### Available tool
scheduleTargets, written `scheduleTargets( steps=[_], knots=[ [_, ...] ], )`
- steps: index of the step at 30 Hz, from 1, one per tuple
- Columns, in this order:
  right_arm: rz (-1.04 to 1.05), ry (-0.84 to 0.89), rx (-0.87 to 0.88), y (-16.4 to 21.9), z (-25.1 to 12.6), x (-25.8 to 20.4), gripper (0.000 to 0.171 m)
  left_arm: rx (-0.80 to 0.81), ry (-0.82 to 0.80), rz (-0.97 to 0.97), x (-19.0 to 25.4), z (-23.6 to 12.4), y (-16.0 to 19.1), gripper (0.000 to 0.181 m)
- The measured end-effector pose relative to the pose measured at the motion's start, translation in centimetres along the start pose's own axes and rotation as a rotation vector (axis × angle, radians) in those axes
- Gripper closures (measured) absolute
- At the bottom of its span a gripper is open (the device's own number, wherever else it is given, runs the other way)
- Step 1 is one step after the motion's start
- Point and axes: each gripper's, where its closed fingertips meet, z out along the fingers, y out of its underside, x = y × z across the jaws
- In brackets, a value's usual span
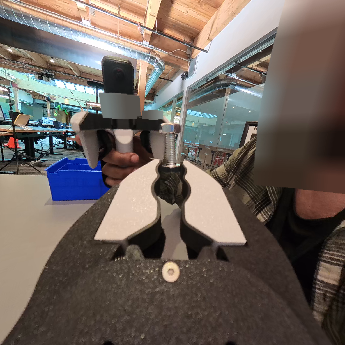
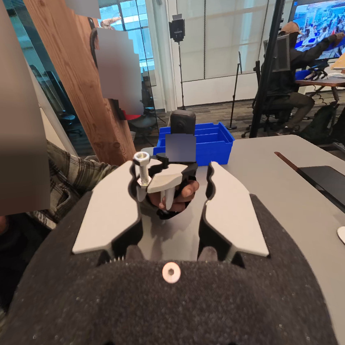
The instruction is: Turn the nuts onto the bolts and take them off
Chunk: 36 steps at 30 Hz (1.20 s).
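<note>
A pale grey table (image 1: 28,224) in an open-plan workshop carries a blue plastic storage bin (image 1: 74,179) toward its far side. Above the near part of the table, a person in a plaid shirt holds two hand-held claws facing each other.

The left claw (image 1: 170,164) is pinched almost closed on the lower hexagonal end of a silver threaded steel bolt (image 1: 170,147). It holds the bolt upright in the air, well clear of the table. That grip appears meant to keep the bolt from spinning while its free upper end is offered to the other tool.

The right claw (image 2: 171,166) stands wide open with nothing in it. In its own view the bolt stands just inside its left finger, so the fingers look placed to close around the top of the bolt.

At that top sits a silver hexagonal steel nut (image 1: 170,128). It is threaded only onto the tip, with a bare run of thread between it and the gripped end. Seen from the right wrist, the nut's bore looks partly hollow, which suggests it holds by only a few turns. Whether it is going on or coming off cannot be told. Bolt and nut are bright, clean and unmarked.
</note>
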Motion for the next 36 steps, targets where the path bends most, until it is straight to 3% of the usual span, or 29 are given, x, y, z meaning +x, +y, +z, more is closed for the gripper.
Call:
scheduleTargets(
  steps=[8,14,16,30,34,36],
  knots=[
    [0.0,-0.037,-0.016,0.0,1.5,-1.5,0.1,-0.009,-0.008,0.006,-0.1,0.1,0.2,0.163],
    [0.054,-0.057,-0.067,0.5,1.6,-2.6,0.135,-0.011,-0.017,0.012,-0.2,0.1,0.2,0.163],
    [0.035,-0.102,-0.073,0.4,1.4,-3.3,0.154,-0.011,-0.014,0.01,-0.1,0.1,0.1,0.163],
    [-0.15,-0.315,-0.111,0.9,0.8,-5.0,0.154,-0.04,0.115,-0.057,1.4,0.8,0.9,0.163],
    [-0.141,-0.225,-0.097,0.7,0.7,-3.5,0.134,-0.027,0.11,-0.056,1.3,0.6,0.7,0.163],
    [-0.127,-0.188,-0.091,0.6,0.5,-2.9,0.131,-0.019,0.109,-0.052,1.3,0.5,0.5,0.163]
  ],
)
